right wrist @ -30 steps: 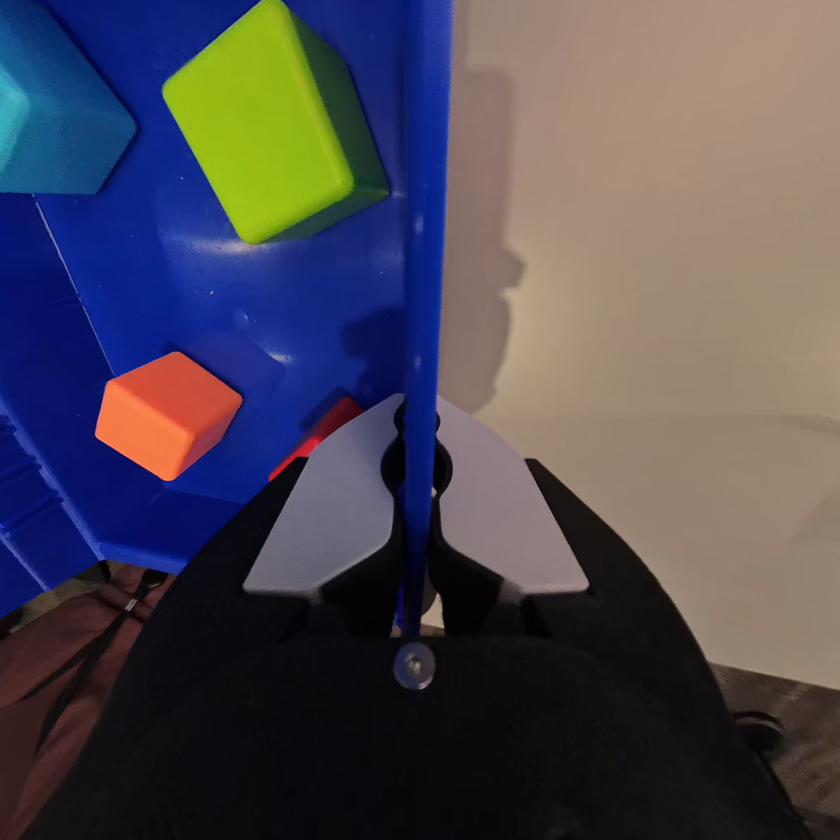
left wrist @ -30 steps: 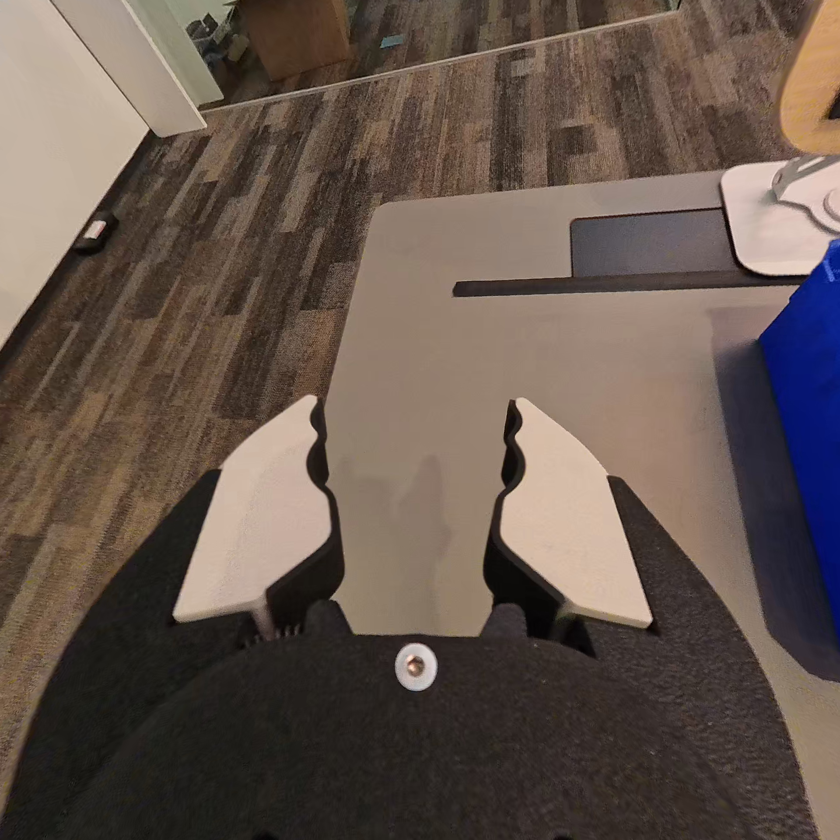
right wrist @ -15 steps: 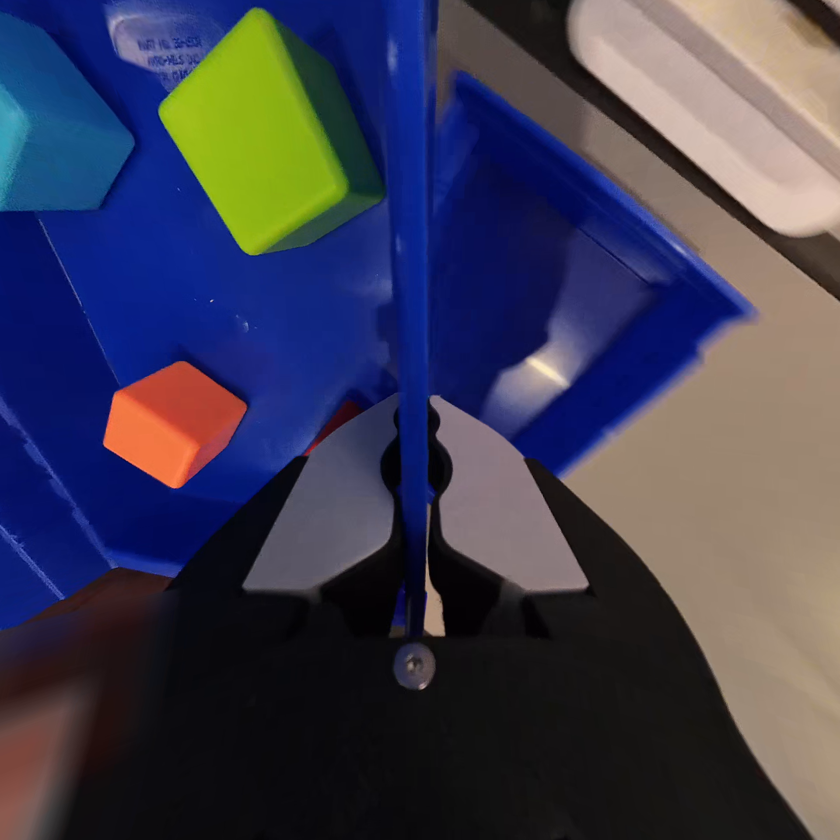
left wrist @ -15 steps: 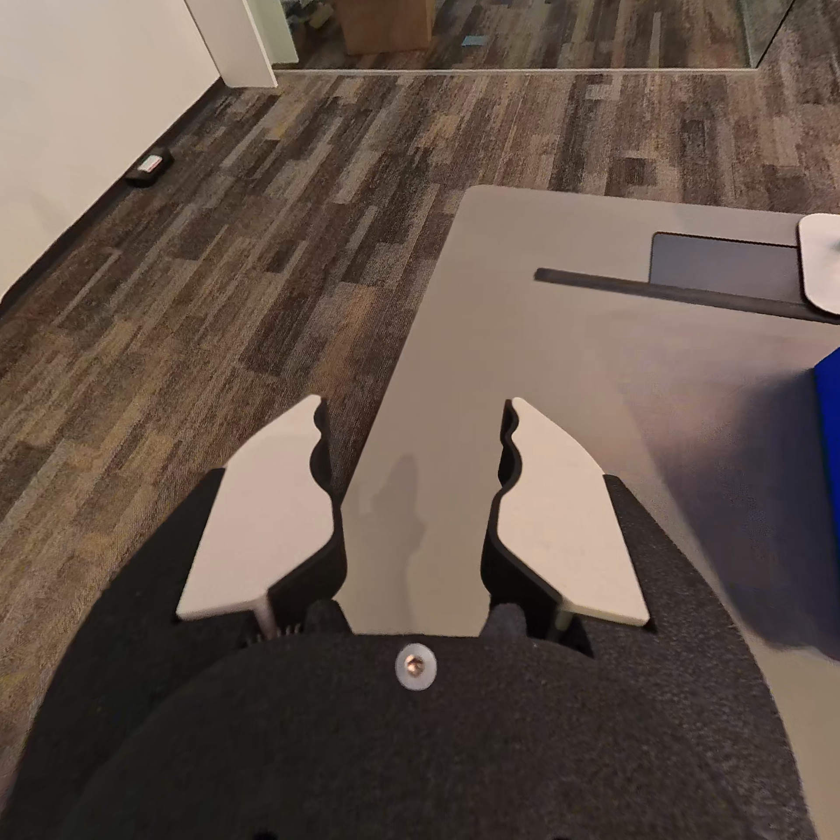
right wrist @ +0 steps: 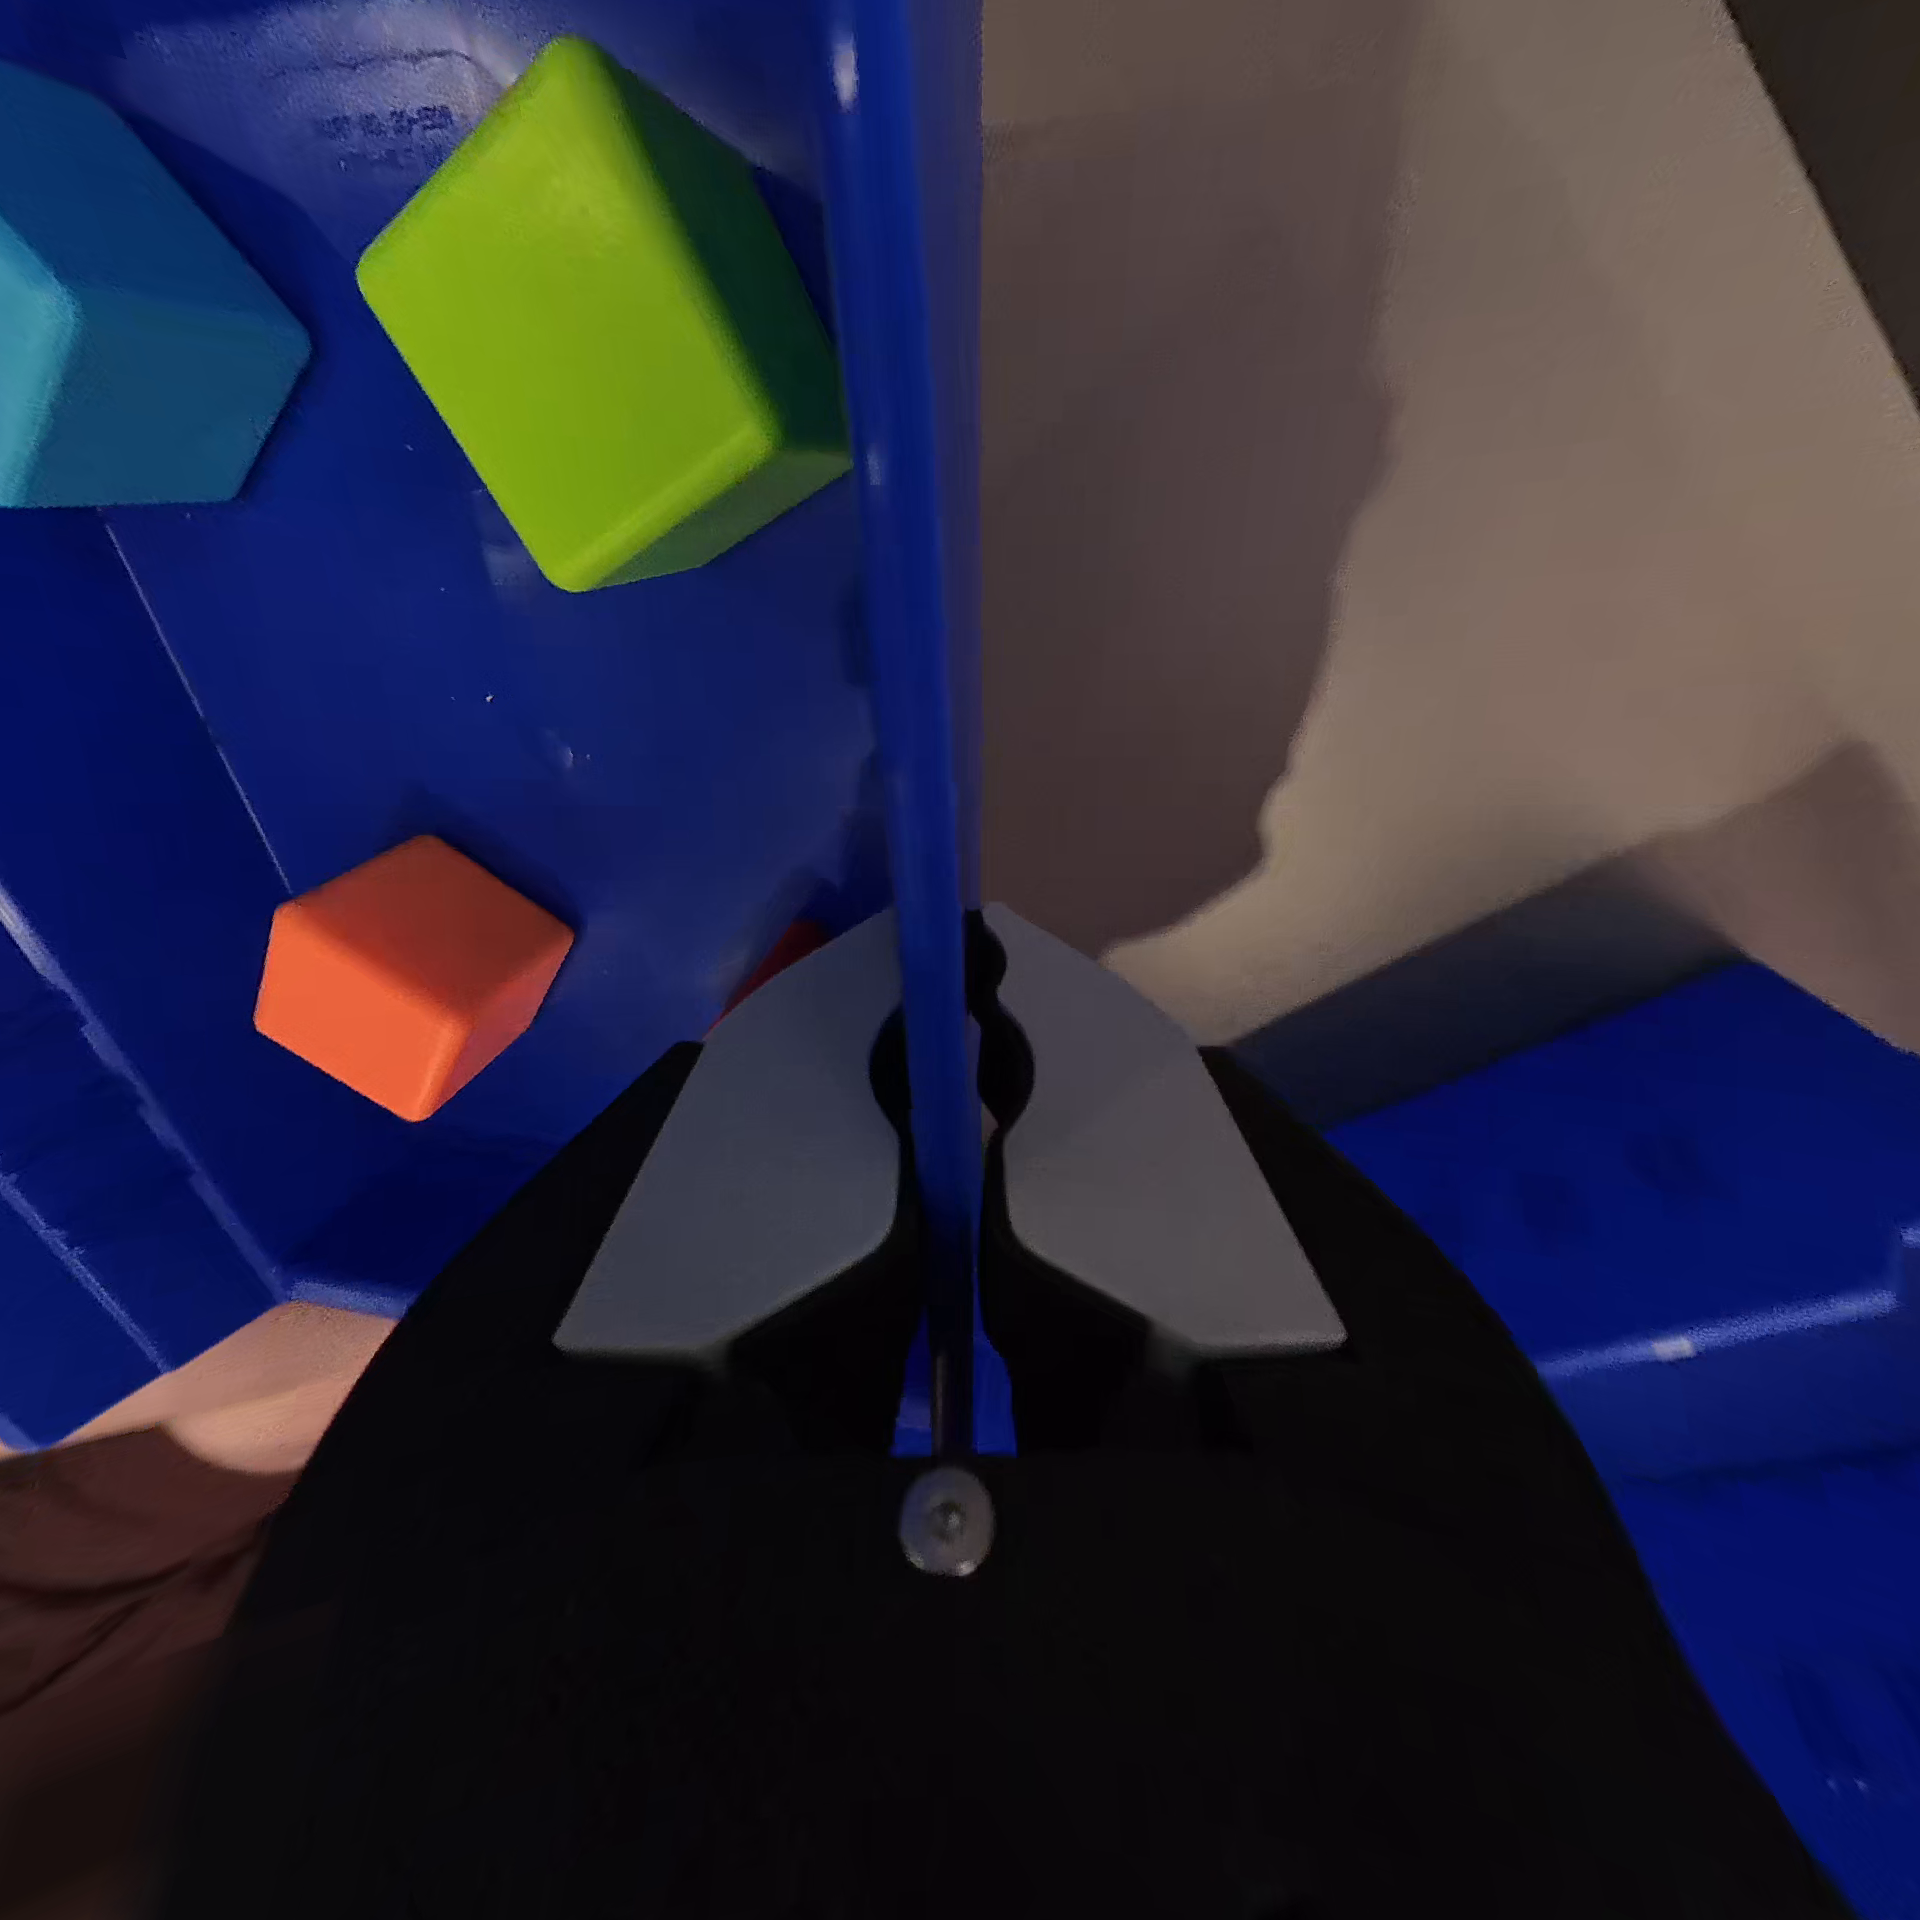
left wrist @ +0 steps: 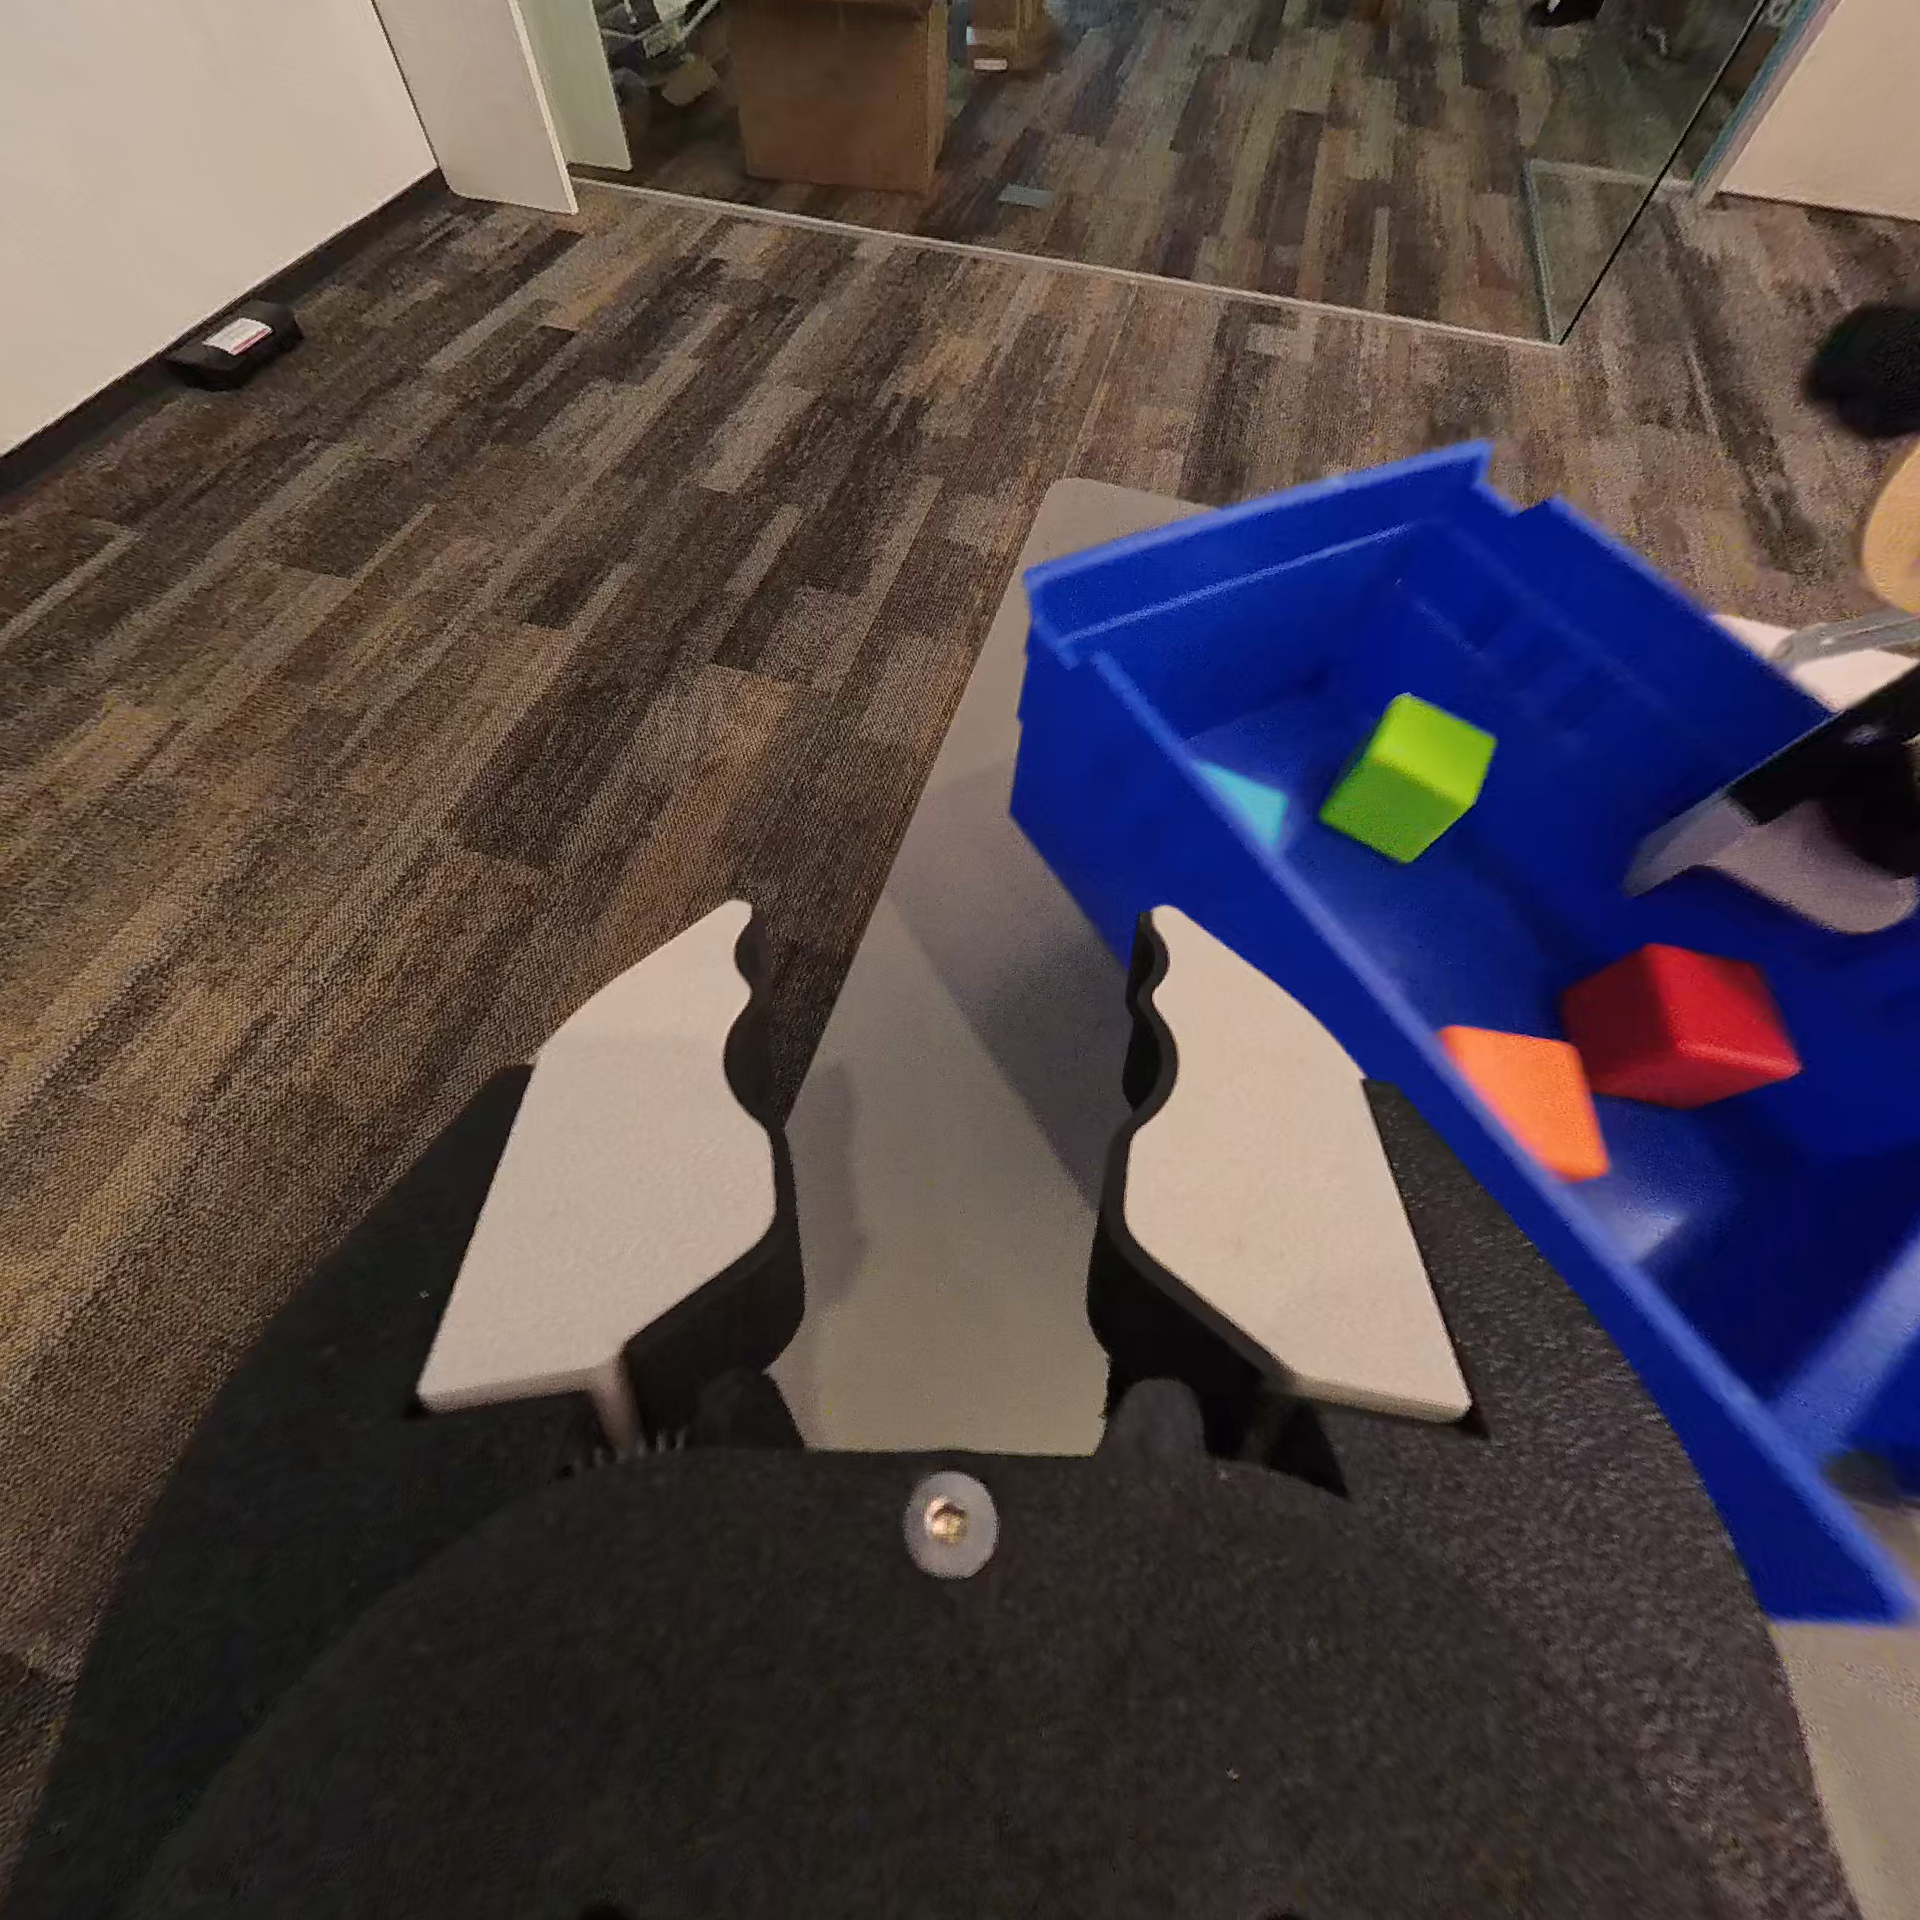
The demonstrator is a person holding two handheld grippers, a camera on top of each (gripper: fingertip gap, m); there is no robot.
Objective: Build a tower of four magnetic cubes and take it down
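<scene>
A blue bin [left wrist: 1143,831] hangs lifted and tilted over the grey table [left wrist: 935,1143]. Inside it lie a green cube [left wrist: 1408,777], a red cube [left wrist: 1678,1023], an orange cube [left wrist: 1527,1096] and a light blue cube [left wrist: 1247,810]. My right gripper [right wrist: 940,925] is shut on the bin's side wall [right wrist: 894,520]; it also shows in the left wrist view [left wrist: 1704,852]. The right wrist view shows the green cube [right wrist: 582,312], orange cube [right wrist: 405,977], light blue cube [right wrist: 114,312] and a sliver of the red cube [right wrist: 779,961]. My left gripper [left wrist: 945,925] is open and empty, left of the bin.
A second blue bin [right wrist: 1683,1195] sits on the table at the lower right of the right wrist view. Wood-patterned floor [left wrist: 416,675] lies left of and beyond the table. A cardboard box [left wrist: 842,94] and a glass partition stand far back. Some 30 centimetres of space lies between my two pairs of fingers.
The right gripper has carried the blue bin up and leftward, into the left wrist view. The cubes have barely shifted inside it. The left gripper has swung left and stays open.
</scene>
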